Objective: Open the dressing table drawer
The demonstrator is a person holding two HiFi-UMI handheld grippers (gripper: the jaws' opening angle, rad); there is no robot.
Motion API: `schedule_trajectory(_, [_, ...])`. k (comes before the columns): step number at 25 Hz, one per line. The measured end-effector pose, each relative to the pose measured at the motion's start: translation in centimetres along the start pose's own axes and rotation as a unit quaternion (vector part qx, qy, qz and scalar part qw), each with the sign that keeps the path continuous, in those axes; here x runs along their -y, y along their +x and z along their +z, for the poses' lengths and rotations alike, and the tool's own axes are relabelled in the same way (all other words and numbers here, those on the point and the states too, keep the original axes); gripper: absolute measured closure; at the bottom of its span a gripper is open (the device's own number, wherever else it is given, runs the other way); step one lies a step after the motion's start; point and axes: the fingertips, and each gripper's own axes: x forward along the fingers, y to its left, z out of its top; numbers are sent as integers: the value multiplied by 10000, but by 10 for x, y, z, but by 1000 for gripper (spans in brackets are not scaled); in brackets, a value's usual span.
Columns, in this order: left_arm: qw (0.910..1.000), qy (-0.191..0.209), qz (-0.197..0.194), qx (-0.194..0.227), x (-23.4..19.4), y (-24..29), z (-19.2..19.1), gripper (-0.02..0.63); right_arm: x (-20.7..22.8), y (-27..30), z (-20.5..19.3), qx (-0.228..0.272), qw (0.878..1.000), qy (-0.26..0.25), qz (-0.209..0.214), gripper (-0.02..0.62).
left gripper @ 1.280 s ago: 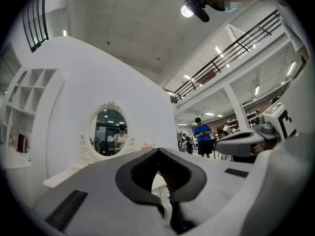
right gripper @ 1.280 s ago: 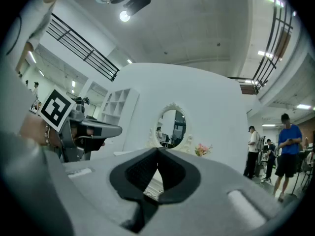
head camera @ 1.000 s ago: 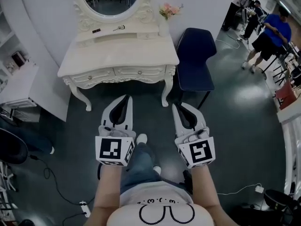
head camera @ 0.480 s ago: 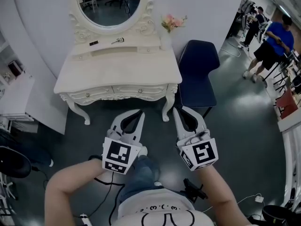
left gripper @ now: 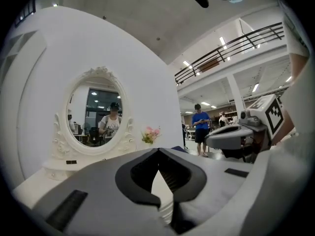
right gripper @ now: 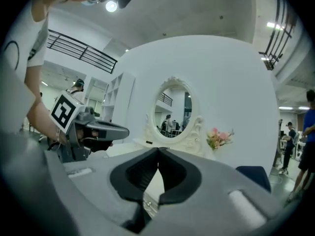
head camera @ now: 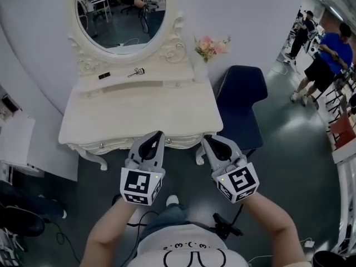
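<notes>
The white dressing table (head camera: 139, 107) stands straight ahead under its oval mirror (head camera: 122, 13). Its drawer fronts (head camera: 108, 145) with small knobs run along the front edge, partly hidden by my grippers. My left gripper (head camera: 158, 133) is shut and empty, with its tip over the table's front edge near the middle. My right gripper (head camera: 206, 139) is also shut and empty, at the front right corner by the leg. In the left gripper view the left gripper (left gripper: 158, 150) shows its tips together. The right gripper (right gripper: 158, 149) looks the same in its own view, with a drawer knob (right gripper: 147, 203) showing below the tips.
A dark blue chair (head camera: 242, 102) stands right of the table. A vase of pink flowers (head camera: 208, 49) and small items (head camera: 137, 71) sit on the table's raised back shelf. A white unit (head camera: 14, 141) is at the left. People (head camera: 328, 54) stand at the far right.
Both grippers have come forward together from over the floor to the table's front edge. The table fills more of the view. Both stayed shut.
</notes>
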Motion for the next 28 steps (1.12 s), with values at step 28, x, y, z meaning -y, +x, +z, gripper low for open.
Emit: schedule_trajectory(28, [9940,-668,820,-291,-95,276,-69,575,227,186,-78,-197,9975,330,-585,598])
